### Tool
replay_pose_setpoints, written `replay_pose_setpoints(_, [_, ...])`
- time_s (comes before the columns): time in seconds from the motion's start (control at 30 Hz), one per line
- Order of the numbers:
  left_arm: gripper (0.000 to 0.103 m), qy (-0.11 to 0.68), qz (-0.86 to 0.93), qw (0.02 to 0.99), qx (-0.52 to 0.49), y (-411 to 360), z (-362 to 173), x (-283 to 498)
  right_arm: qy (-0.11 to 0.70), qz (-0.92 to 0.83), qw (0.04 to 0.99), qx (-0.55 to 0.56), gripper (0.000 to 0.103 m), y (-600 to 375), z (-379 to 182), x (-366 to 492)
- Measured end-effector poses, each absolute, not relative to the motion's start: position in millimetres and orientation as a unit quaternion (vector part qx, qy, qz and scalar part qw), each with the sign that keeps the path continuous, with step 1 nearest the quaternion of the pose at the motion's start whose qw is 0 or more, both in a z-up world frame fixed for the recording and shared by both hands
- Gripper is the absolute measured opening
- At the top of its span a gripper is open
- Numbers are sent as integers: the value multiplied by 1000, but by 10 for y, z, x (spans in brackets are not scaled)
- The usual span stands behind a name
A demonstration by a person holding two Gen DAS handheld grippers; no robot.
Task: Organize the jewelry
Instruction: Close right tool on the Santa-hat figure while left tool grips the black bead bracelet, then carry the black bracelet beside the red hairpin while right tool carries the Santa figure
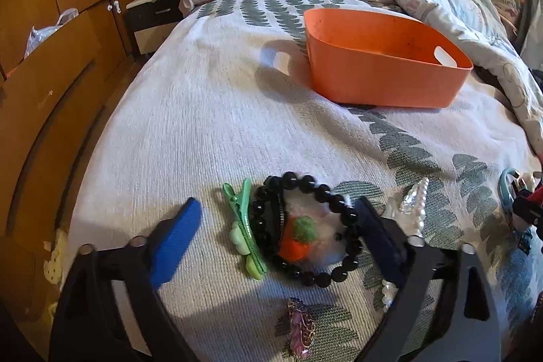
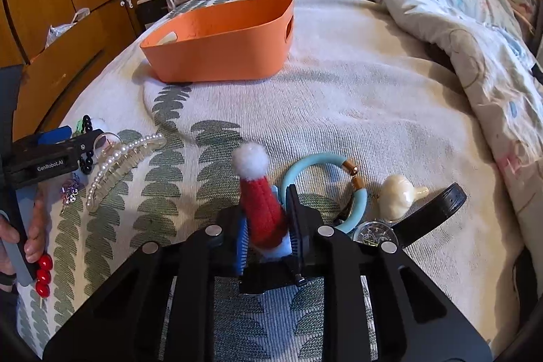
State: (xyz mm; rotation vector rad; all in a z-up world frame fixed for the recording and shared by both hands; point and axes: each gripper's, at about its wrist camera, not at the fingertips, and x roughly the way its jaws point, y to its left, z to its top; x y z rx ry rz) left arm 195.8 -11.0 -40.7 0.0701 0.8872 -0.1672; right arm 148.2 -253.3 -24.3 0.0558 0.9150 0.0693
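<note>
The right gripper [image 2: 266, 231] is clamped on a small red Santa-hat clip [image 2: 261, 209], whose white pompom rises above the blue pads; the hat stands upright between the jaws. Just right of it on the bedspread [image 2: 356, 97] lie a light-blue bangle [image 2: 359, 192], a cream shell-shaped piece [image 2: 397, 195] and a black-strapped wristwatch [image 2: 376, 234].

The left gripper [image 1: 271, 233] stands wide, its pads not pressing anything. Between its fingers lie a black bead bracelet [image 1: 322, 192], ringing a fluffy white clip with an orange carrot [image 1: 298, 246], and a green flower hair clip [image 1: 247, 226]. A pearl claw clip [image 1: 415, 202] lies beyond its right finger. The orange basket [image 1: 380, 80] sits farther up the bed, well apart from both.
</note>
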Motion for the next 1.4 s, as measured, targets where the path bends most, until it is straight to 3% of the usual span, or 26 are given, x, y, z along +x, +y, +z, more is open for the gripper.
replay_pose_setpoints(0.03, [69, 428, -86, 899, 37, -128, -399, 1944, 441, 34, 896, 28, 21, -2536, -236, 1483])
replay_pose_setpoints(0.37, [43, 413, -86, 905, 45, -141, -306, 1859, 427, 46, 902, 34, 20, -2508, -93, 1431])
replay_pose_setpoints(0.4, [34, 415, -93, 904, 36, -115, -294, 1866, 425, 46, 904, 33, 20, -2505, -73, 1422])
replay_pose_setpoints(0.47, [29, 416, -100, 904, 27, -95, -266, 1854, 423, 49, 904, 37, 20, -2506, -51, 1419])
replay_pose_setpoints(0.53, [18, 414, -101, 904, 26, -88, -236, 1840, 421, 48, 905, 38, 20, -2507, -35, 1417])
replay_pose_setpoints(1.4, [15, 372, -86, 924, 3, 88, 353, 1481, 362, 73, 926, 73, 19, -2479, 624, 1102])
